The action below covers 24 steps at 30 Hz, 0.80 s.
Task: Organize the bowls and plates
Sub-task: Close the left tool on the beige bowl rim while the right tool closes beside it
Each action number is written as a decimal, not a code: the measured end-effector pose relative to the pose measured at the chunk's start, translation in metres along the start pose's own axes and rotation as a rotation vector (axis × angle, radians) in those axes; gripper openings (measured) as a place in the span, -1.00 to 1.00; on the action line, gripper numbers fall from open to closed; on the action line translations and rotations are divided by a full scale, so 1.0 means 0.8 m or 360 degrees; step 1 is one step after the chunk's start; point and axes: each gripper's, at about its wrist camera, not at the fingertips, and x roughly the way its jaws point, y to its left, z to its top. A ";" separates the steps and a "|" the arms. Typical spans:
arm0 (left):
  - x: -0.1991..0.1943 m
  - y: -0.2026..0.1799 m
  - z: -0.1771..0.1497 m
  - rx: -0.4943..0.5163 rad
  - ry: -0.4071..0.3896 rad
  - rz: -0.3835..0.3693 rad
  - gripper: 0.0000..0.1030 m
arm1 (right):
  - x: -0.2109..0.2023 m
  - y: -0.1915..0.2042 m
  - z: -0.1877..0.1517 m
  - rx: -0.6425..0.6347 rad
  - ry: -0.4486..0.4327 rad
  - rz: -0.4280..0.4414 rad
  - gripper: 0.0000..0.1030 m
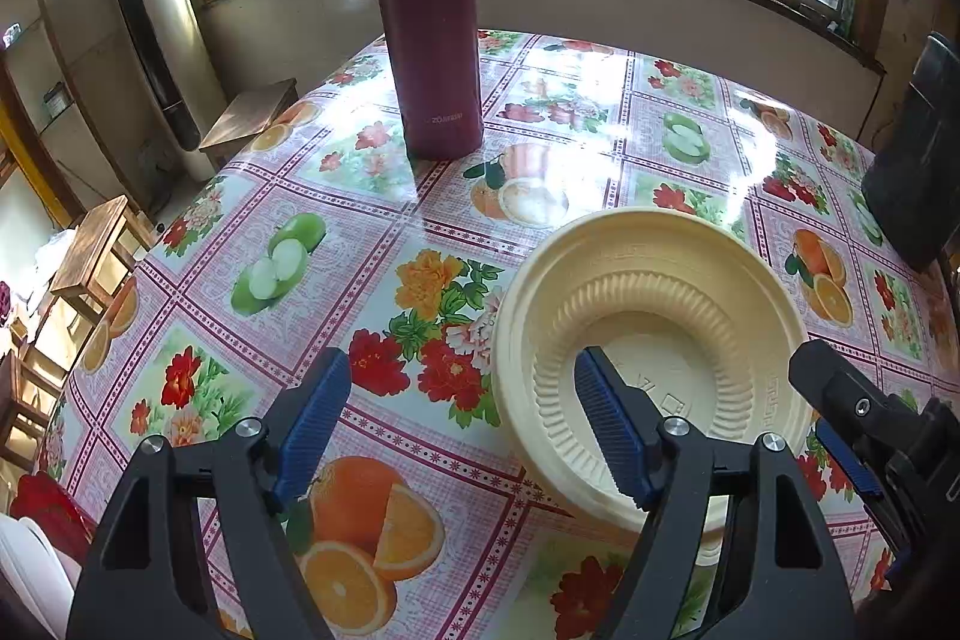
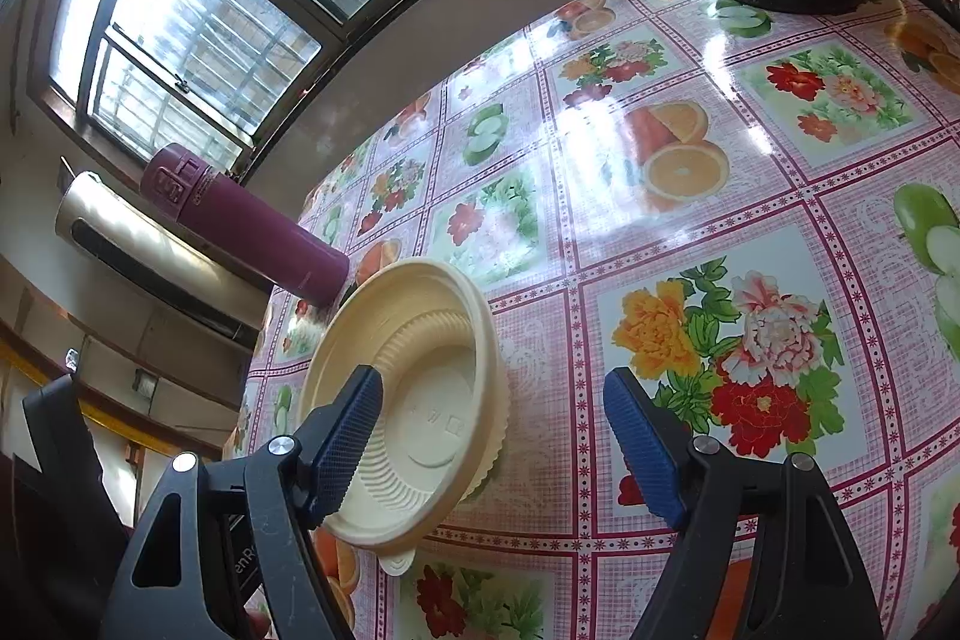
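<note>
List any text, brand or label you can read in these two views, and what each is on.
"ZOJIRUSHI": faint print low on the maroon flask, left wrist view; I read it only partly.
Small plate under the flask's lid: too small to read.
Embossed marks on the cream bowl base: illegible.
"enR": cut-off fragment on the black gripper body, right wrist view.
Floral tablecloth: no text.

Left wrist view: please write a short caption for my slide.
Open left hand-held gripper above a cream bowl on a fruit-patterned tablecloth, maroon flask behind.
</note>
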 end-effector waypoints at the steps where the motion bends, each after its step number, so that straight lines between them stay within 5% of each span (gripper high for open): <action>1: 0.000 0.000 0.000 0.0000 0.0000 0.0000 0.50 | 0.001 0.000 -0.001 -0.0002 0.0000 -0.0004 0.51; 24: 0.015 -0.001 -0.006 -0.0025 0.0026 -0.0036 0.50 | 0.011 -0.005 -0.005 0.0002 0.0027 -0.0052 0.23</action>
